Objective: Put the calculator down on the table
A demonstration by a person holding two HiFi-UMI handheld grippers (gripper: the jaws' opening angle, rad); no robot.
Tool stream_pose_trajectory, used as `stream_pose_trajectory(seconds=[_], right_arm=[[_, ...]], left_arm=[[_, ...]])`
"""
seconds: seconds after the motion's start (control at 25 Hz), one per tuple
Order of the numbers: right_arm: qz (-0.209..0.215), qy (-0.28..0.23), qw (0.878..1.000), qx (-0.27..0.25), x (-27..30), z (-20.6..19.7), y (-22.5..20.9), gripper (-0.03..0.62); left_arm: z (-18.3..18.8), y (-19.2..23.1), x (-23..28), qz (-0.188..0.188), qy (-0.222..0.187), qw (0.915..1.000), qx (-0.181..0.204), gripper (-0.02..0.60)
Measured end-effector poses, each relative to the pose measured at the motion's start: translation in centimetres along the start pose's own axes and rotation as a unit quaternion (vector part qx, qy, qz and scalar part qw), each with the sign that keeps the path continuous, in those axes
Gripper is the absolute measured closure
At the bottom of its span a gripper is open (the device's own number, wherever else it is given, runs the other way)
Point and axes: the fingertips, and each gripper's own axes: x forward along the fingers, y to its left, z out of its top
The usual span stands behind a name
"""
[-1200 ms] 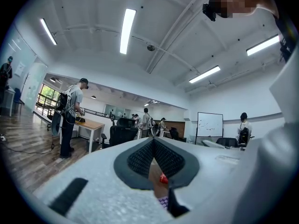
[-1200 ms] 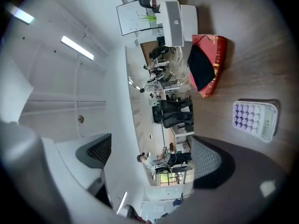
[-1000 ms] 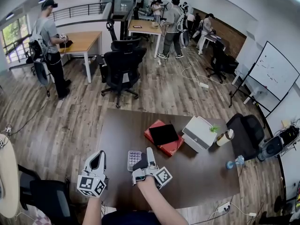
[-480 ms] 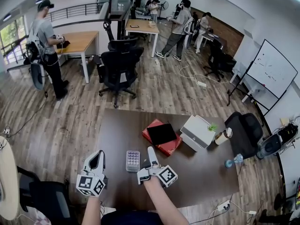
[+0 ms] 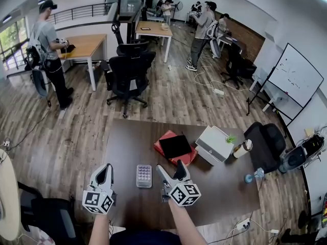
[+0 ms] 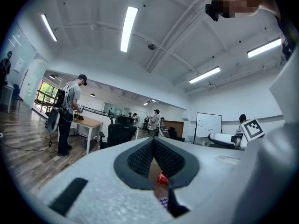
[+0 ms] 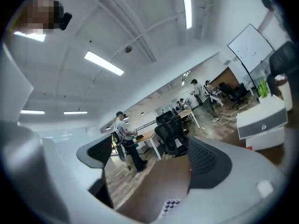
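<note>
Calculator (image 5: 144, 175), lying flat on dark table (image 5: 225, 198), keys up, no claw touching it

Right gripper (image 5: 170, 168) just right of the calculator, jaws spread wide with only bare tabletop between them; left gripper (image 5: 104, 173) left of the calculator and apart from it, jaws pressed together on nothing. Beyond the calculator to its far right: red book (image 5: 186, 158) with black tablet (image 5: 175, 146) on top, then white box (image 5: 217, 143), then cup (image 5: 244, 148)
</note>
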Motion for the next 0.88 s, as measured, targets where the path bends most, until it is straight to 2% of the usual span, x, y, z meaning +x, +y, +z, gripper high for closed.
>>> stream_pose_trajectory(seconds=[0.16, 0.28, 0.36, 0.52, 0.72, 0.88], right_arm=[[-0.023, 0.022, 0.996, -0.085, -0.6, 0.5, -0.5, 0.092], [-0.035, 0.023, 0.982, -0.182, -1.1, 1.4, -0.6, 0.095], [-0.041, 0.027, 0.973, -0.224, -1.3, 1.8, -0.9, 0.098], [-0.060, 0.031, 0.975, -0.211, -1.9, 1.9, -2.6, 0.125], [-0.074, 0.056, 0.963, -0.253, -2.4, 2.1, -3.4, 0.125], [-0.079, 0.052, 0.963, -0.251, -2.5, 2.5, -3.5, 0.125]], left_arm=[[0.0, 0.0, 0.2, 0.003, 0.001, 1.0000, 0.004, 0.583], [0.0, -0.3, 0.4, 0.000, 0.003, 0.9999, 0.013, 0.584], [0.0, -0.4, 0.5, 0.000, 0.004, 0.9998, 0.017, 0.584], [-0.1, -0.1, 0.3, -0.003, 0.005, 0.9999, 0.015, 0.584], [0.1, -0.2, 0.2, -0.003, 0.007, 0.9997, 0.024, 0.584], [0.1, -0.2, 0.3, -0.002, 0.008, 0.9996, 0.028, 0.583]])
